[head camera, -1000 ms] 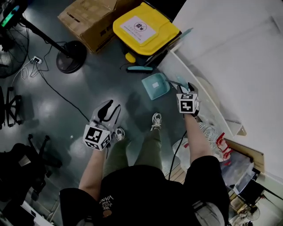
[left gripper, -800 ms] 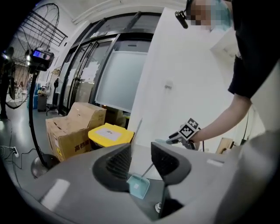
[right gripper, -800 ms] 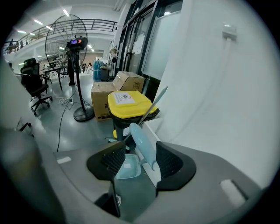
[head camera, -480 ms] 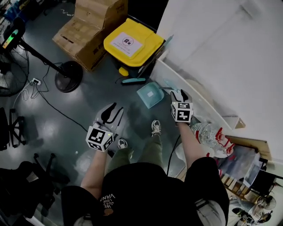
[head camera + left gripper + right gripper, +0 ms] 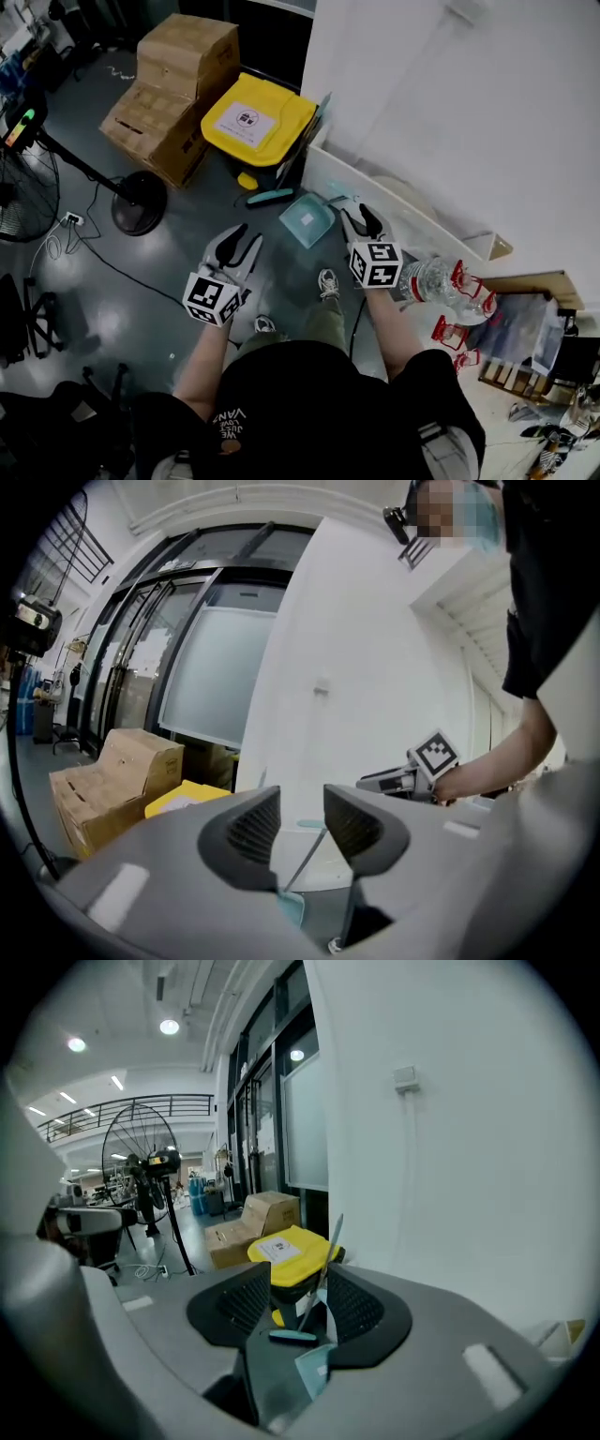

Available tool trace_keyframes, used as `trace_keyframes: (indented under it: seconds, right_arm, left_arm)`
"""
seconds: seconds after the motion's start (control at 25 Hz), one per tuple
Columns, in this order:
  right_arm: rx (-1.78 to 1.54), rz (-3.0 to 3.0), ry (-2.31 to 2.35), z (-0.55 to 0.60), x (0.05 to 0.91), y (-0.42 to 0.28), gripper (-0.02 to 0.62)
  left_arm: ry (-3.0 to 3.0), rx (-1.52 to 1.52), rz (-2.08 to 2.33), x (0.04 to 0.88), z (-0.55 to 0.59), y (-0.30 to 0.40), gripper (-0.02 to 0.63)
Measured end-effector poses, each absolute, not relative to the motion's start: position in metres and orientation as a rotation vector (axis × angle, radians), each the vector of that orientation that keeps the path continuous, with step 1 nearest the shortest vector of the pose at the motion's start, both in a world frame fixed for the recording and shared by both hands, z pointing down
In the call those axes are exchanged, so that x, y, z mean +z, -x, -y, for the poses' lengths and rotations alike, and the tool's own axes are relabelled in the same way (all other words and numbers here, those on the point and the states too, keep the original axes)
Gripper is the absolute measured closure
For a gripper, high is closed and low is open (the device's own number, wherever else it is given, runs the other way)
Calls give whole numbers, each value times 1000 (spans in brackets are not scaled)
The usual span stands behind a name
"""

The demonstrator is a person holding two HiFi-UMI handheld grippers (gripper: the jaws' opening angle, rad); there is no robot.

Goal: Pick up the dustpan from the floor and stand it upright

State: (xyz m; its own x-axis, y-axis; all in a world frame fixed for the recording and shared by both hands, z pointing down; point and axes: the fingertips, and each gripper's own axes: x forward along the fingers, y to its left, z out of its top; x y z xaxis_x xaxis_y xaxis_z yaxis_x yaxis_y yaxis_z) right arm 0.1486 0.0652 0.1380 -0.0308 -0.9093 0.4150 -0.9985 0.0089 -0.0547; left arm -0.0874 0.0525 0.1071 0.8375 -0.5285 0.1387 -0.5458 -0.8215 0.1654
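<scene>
The light teal dustpan (image 5: 307, 221) rests on the dark floor by a white ledge (image 5: 412, 217), its thin handle (image 5: 305, 864) slanting up toward the wall. In the right gripper view the dustpan (image 5: 315, 1369) shows low between the jaws. My right gripper (image 5: 361, 217) hovers just right of the handle's top, open, jaws apart and holding nothing. My left gripper (image 5: 242, 236) hangs open to the dustpan's left, a short way off. The left gripper (image 5: 298, 817) faces the handle, with the right gripper (image 5: 412, 775) beyond it.
A teal broom head (image 5: 270, 196) lies by a yellow-lidded bin (image 5: 253, 127), its pole leaning on the bin. Cardboard boxes (image 5: 173, 89) stand behind. A fan base (image 5: 139, 202) and cables lie to the left. Water bottles (image 5: 436, 278) sit at the right. A shoe (image 5: 326, 281) is near the dustpan.
The view has risen and pulled back. My right gripper has drawn away from the dustpan's handle toward me. The left gripper stays open at about the same distance.
</scene>
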Motion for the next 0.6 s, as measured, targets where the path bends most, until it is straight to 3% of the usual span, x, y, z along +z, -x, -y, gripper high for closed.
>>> trace_keyframes:
  seconds: [0.2,0.32,0.6]
  right_arm:
    - [437,2099,-2039,-92,101,-127,412]
    - [424,2134,-2066,-110,85,-116,479]
    - [432,2190,-2084,-144,67,-92,542]
  left_arm:
    - [-2863,102,785,87,-63,85,443]
    - [-2890,88,769,74,-71,87,443]
    - [-2928,59,767,52,-92,99,443]
